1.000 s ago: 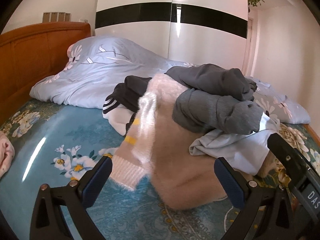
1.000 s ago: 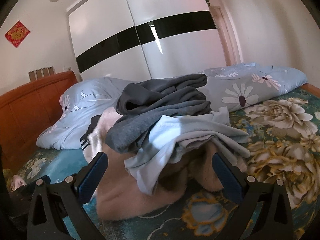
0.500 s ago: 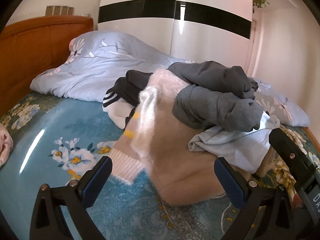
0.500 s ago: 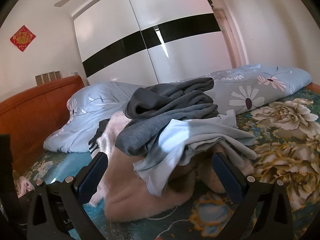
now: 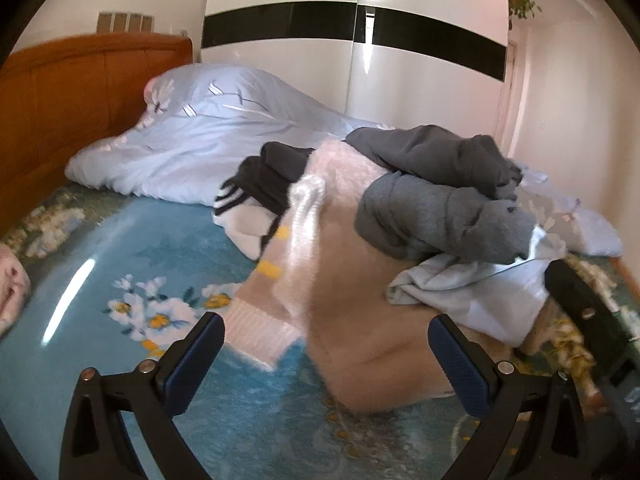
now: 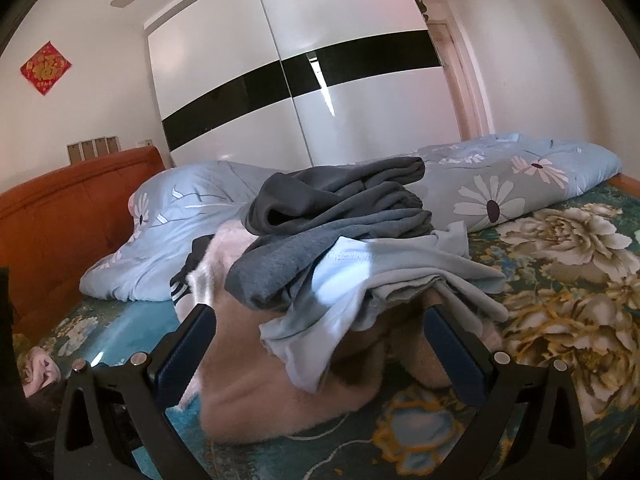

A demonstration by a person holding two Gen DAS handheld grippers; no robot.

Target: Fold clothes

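Note:
A pile of unfolded clothes lies on the bed. A fluffy beige sweater point(image 5: 360, 320) with a white ribbed cuff is at the bottom, also in the right wrist view point(image 6: 276, 384). Dark grey garments point(image 5: 440, 192) point(image 6: 340, 208) lie on top, over a light blue shirt point(image 5: 472, 292) point(image 6: 380, 280). A black garment with white stripes point(image 5: 248, 192) sits behind. My left gripper point(image 5: 326, 356) is open and empty, just short of the sweater. My right gripper point(image 6: 320, 348) is open and empty in front of the pile.
A light blue floral duvet point(image 5: 200, 144) point(image 6: 520, 184) is bunched along the back. The orange wooden headboard point(image 5: 80, 96) is at the left. The bedsheet point(image 5: 120, 280) is blue-green with flowers. A pink cloth point(image 5: 12, 292) lies at the far left. A white wardrobe point(image 6: 320, 100) stands behind.
Both grippers have moved a little closer to the pile and tilted up slightly. Both stay open and empty. The clothes have not moved.

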